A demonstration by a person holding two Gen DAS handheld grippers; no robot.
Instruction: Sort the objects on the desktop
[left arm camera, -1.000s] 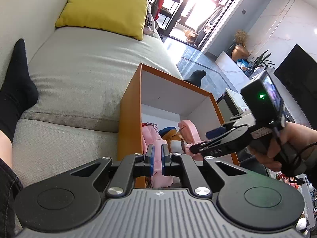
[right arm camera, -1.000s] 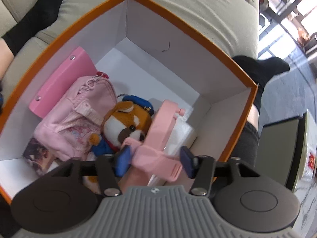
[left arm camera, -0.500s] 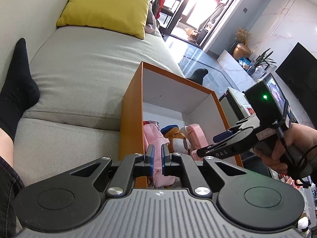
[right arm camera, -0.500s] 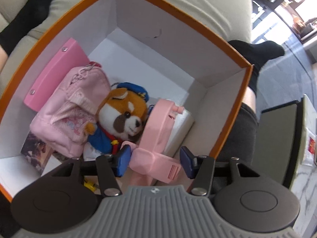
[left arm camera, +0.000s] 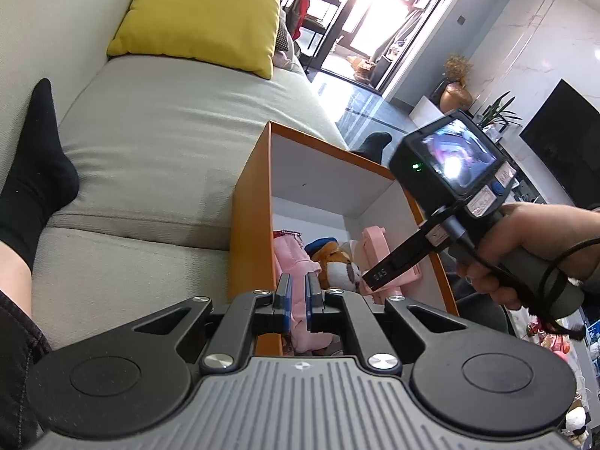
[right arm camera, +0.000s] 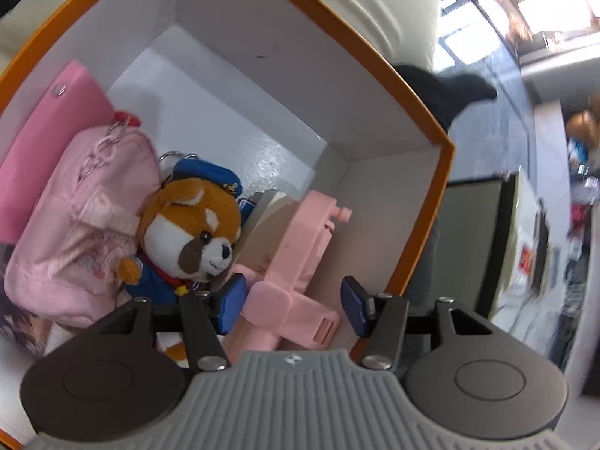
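Observation:
An orange box (right arm camera: 420, 112) with white walls stands on the sofa. In it lie a pink pouch (right arm camera: 78, 232), a plush red panda (right arm camera: 191, 232) in a blue cap, a pink folder (right arm camera: 33, 142) and a pink plastic holder (right arm camera: 296, 262). My right gripper (right arm camera: 292, 305) is open above the box's near right corner, its pads either side of the pink holder without touching it. My left gripper (left arm camera: 298, 294) is shut and empty, near the box's (left arm camera: 249, 206) left wall. The right gripper's body (left arm camera: 450, 172) shows there over the box.
A beige sofa (left arm camera: 168, 142) with a yellow cushion (left arm camera: 202, 15) lies behind the box. Black-socked feet (left arm camera: 30, 172) rest on the sofa at left. A low table (right arm camera: 525, 225) with clutter stands to the right. A TV (left arm camera: 562, 142) and plants are far right.
My right gripper has risen and swung right, away from the pink holder left lying in the box. The left gripper has stayed put.

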